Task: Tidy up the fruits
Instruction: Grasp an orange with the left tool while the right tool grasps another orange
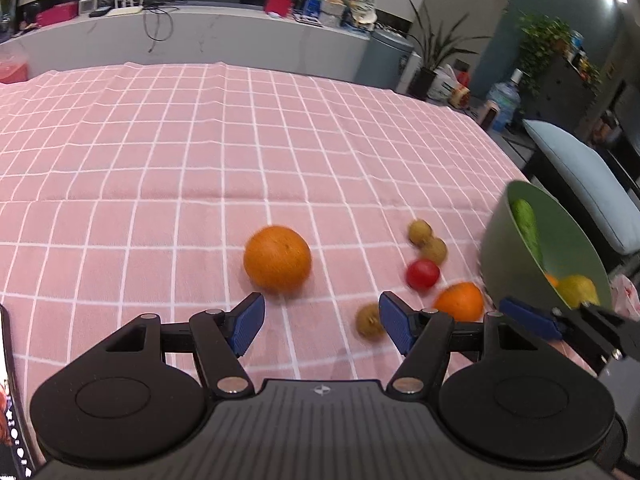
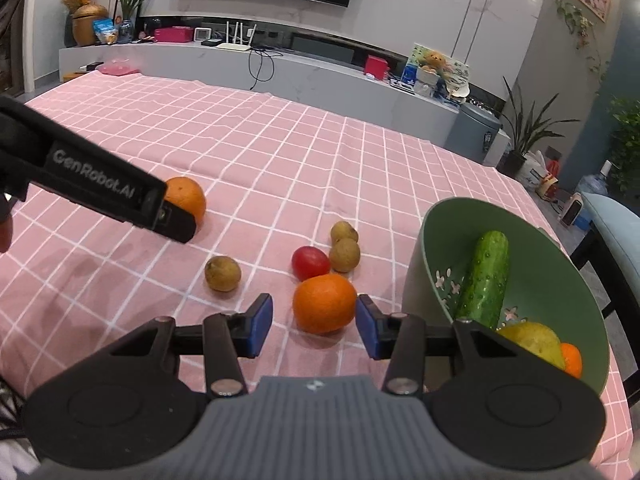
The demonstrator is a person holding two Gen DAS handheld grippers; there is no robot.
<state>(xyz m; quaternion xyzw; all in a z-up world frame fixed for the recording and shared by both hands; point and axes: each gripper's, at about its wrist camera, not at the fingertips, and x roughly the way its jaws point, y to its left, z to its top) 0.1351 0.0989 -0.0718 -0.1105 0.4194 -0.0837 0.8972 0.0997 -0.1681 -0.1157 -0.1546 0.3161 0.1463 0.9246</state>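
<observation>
On the pink checked surface (image 2: 280,152) the right gripper (image 2: 315,322) has its fingers spread around the small orange (image 2: 324,303), not yet pinching it, while the left gripper (image 1: 321,322), fingers also spread, sits just short of the large orange (image 1: 277,259); the green bowl (image 2: 532,240) already holds a cucumber (image 2: 485,276). A closing pad could nudge either round fruit so it rolls away, perhaps into the red tomato (image 2: 310,262) just behind. The left gripper's body reads "GenRobot.AI"
</observation>
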